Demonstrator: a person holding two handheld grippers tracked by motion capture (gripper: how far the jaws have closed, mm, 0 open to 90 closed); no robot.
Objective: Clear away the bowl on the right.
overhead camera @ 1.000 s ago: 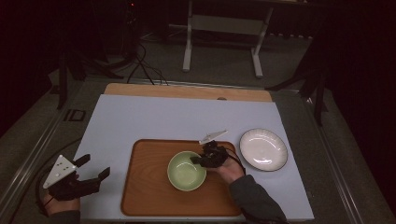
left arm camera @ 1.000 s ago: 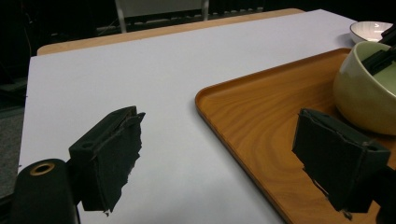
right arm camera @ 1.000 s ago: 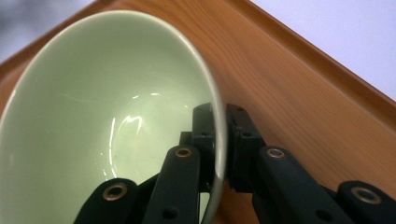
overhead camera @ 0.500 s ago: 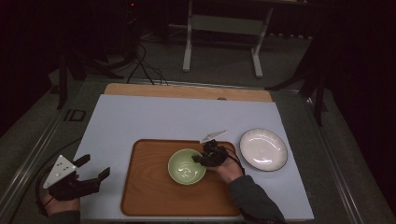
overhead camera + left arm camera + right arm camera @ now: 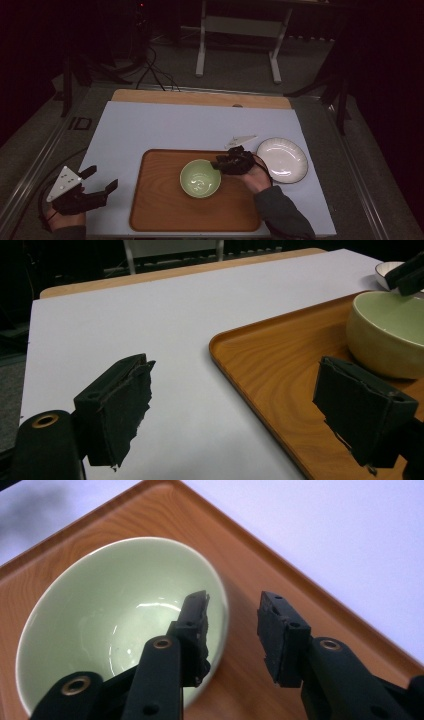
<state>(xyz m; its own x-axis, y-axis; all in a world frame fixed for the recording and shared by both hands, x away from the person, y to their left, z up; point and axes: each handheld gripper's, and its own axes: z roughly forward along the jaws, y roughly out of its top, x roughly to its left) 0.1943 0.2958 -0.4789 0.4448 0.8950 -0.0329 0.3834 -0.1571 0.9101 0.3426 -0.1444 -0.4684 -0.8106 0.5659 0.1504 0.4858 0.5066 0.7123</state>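
Right gripper view: your right gripper point(image 5: 232, 615) is straddling the green bowl's point(image 5: 100, 625) rim, jaws apart; left gripper point(image 5: 235, 405) is hanging wide open.

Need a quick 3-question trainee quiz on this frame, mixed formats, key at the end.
1. True or false: the green bowl sits on the wooden tray.
2. Multiple choice: the right hand-held gripper has its jaws
A. shut on the white plate
B. open, straddling the bowl's rim
C. open over bare table
3. Fill in: the left hand-held gripper hovers open near the table's front-left corner, to the ____ of the tray.

Key:
1. True.
2. B; one jaw is inside the bowl, the other outside.
3. Left. The white plate lies on the table to the right of the tray.
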